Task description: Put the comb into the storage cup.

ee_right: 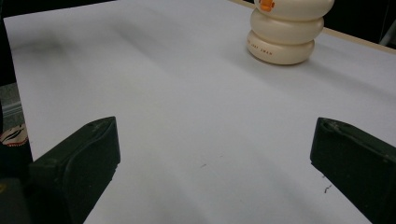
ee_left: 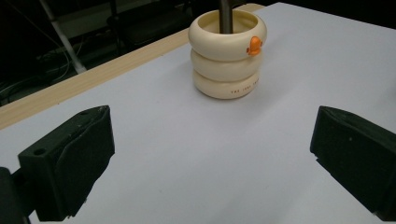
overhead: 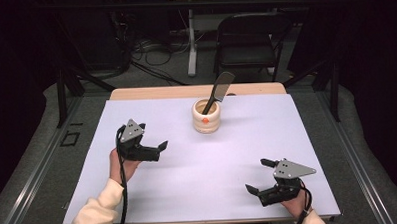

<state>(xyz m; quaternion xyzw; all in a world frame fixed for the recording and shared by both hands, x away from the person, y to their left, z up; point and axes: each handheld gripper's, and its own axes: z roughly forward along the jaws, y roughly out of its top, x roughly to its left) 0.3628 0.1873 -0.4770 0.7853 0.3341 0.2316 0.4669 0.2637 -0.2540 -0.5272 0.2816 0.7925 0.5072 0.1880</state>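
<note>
A cream holder [overhead: 206, 117] made of three stacked rings, with a small orange mark on its front, stands upright at the back middle of the white table cover [overhead: 139, 194]. A dark utensil [overhead: 219, 89] leans in it, blade end up and to the right. My left gripper [overhead: 152, 136] is open at the left, pointing right, with nothing between its jaws. In the left gripper view the holder [ee_left: 229, 65] is ahead of the open gripper [ee_left: 210, 154] and the utensil's shaft [ee_left: 226, 16] rises from it. My right gripper [overhead: 258, 176] is open and empty near the front right. In the right gripper view the holder [ee_right: 285, 39] is far ahead of the open gripper [ee_right: 212, 163].
The wooden table edge [overhead: 196, 91] shows behind the cover. On the floor beyond it stand a black folding chair [overhead: 249, 40] and another table's white leg [overhead: 191, 42], with cables [overhead: 154, 51] lying about. A person's hands and a cream sleeve [overhead: 97, 213] come in at the bottom.
</note>
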